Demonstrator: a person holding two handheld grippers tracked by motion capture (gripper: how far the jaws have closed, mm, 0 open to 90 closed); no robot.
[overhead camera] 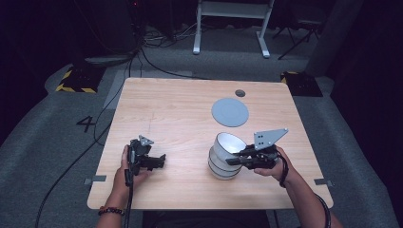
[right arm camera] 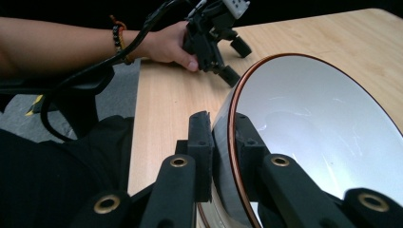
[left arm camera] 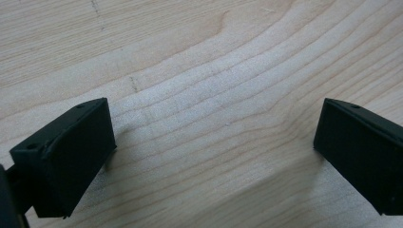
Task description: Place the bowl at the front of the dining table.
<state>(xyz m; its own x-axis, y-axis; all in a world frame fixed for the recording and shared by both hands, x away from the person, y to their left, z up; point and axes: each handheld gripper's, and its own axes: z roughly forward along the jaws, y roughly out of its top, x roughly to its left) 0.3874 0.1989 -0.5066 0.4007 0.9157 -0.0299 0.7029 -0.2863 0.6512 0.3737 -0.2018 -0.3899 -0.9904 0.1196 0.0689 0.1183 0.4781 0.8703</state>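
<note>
A stack of white bowls [overhead camera: 223,164] stands at the table's front right. The top bowl [overhead camera: 228,142] [right arm camera: 313,137] is tilted, with a brown rim and a white inside. My right gripper [overhead camera: 236,159] [right arm camera: 223,142] is shut on that bowl's rim, one jaw outside the wall and one inside. My left gripper [overhead camera: 160,160] [left arm camera: 214,152] rests open low over bare wood at the front left, nothing between its jaws. In the right gripper view it [right arm camera: 233,57] shows farther off, held by a hand.
A flat grey round plate [overhead camera: 230,111] lies behind the bowls, mid-right on the wooden table [overhead camera: 171,109]. A small dark disc [overhead camera: 240,92] sits near the far edge. Cables run across the grey floor at left.
</note>
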